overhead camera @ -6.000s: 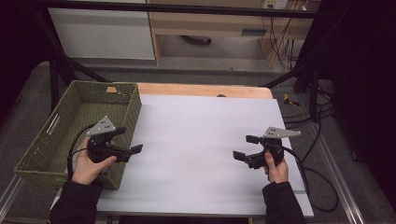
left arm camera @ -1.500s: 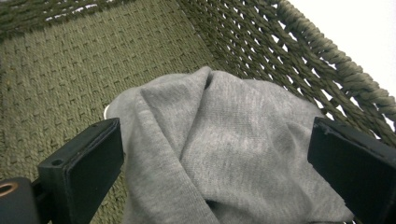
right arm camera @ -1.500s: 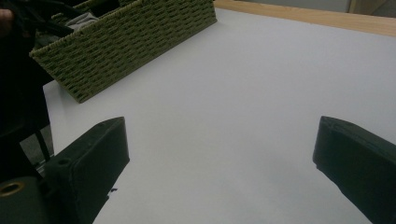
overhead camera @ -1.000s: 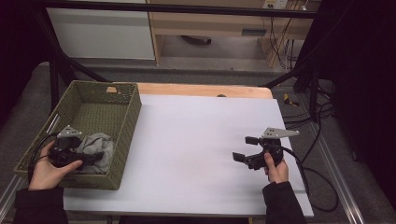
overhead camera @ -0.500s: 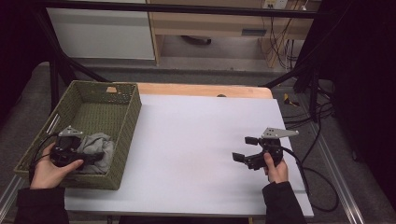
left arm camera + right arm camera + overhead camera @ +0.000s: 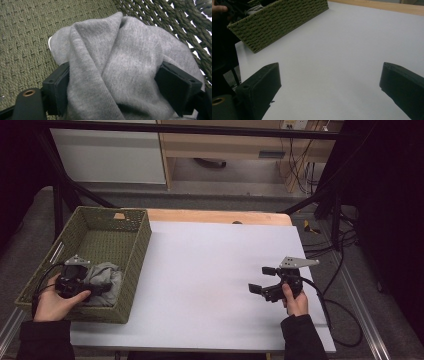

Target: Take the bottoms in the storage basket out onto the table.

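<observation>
A crumpled grey cloth (image 6: 104,276) lies in the near right corner of the green woven basket (image 6: 135,251). My left gripper (image 6: 98,288) reaches into the basket from the left. In the left gripper view its jaws have just been closing, and the grey cloth (image 6: 125,62) bulges between them with both pads (image 6: 60,87) pressed into the fabric. My right gripper (image 6: 260,279) hovers low over the white table at the right, pointing left. Its jaws stand wide apart in the right gripper view (image 6: 329,82) with nothing between them.
The basket (image 6: 279,20) stands at the table's left edge. The white tabletop (image 6: 215,265) runs between the two hands, with a wooden strip (image 6: 215,216) along its far edge. Cables (image 6: 340,315) trail off the right side.
Six seconds ago my left gripper was above the basket's near right rim; now it sits lower, inside the basket at the grey cloth. Over the last second neither hand has shifted.
</observation>
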`<state>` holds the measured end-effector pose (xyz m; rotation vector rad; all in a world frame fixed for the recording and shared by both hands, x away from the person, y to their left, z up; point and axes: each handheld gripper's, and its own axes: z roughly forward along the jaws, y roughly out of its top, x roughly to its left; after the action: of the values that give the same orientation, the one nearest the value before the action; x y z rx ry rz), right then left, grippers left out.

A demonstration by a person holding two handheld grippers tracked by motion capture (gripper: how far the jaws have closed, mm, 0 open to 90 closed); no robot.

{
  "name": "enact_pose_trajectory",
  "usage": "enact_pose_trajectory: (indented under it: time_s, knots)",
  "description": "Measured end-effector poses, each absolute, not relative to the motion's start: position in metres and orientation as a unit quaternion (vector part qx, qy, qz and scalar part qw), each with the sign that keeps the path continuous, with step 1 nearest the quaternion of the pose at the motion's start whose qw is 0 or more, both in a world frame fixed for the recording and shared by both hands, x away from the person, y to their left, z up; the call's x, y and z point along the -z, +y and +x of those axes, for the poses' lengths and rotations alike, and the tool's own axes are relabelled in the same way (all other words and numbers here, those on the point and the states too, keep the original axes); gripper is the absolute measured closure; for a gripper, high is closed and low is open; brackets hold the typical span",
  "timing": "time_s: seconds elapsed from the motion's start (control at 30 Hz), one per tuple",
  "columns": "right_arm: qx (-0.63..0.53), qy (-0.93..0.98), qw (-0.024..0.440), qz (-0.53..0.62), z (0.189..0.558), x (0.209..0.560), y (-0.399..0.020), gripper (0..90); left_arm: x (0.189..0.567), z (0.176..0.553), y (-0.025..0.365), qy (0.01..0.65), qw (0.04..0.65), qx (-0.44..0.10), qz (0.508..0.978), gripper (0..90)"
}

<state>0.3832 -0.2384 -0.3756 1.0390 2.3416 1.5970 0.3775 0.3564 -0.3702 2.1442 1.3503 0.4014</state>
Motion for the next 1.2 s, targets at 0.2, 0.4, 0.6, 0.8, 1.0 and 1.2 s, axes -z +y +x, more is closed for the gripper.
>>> enact_pose_trajectory:
  time_s: [0.2,0.4,0.6,0.8,1.0,1.2]
  knots:
    - [-0.529,0.774,0.062,0.343,0.3831,0.3753,-0.2387,3.9,0.3701,0.3788,0.3552,0.508,0.277,-0.147,0.802,22.4]
    - [-0.529,0.774,0.060,0.343,0.3832,0.3756,-0.2384,3.9,0.3702,0.3817,0.3539,0.511,0.267,-0.144,0.804,27.1]
    - [-0.530,0.774,0.059,0.341,0.3829,0.3750,-0.2390,3.9,0.3699,0.3825,0.3539,0.512,0.262,-0.141,0.805,33.4]
    - [-0.530,0.774,0.059,0.341,0.3829,0.3749,-0.2391,3.9,0.3697,0.3828,0.3531,0.514,0.258,-0.139,0.806,39.7]
    - [-0.531,0.774,0.057,0.341,0.3827,0.3744,-0.2395,3.9,0.3692,0.3837,0.3527,0.517,0.255,-0.136,0.806,45.0]
    - [-0.531,0.774,0.056,0.341,0.3827,0.3745,-0.2393,3.9,0.3685,0.3849,0.3533,0.517,0.255,-0.135,0.806,48.3]
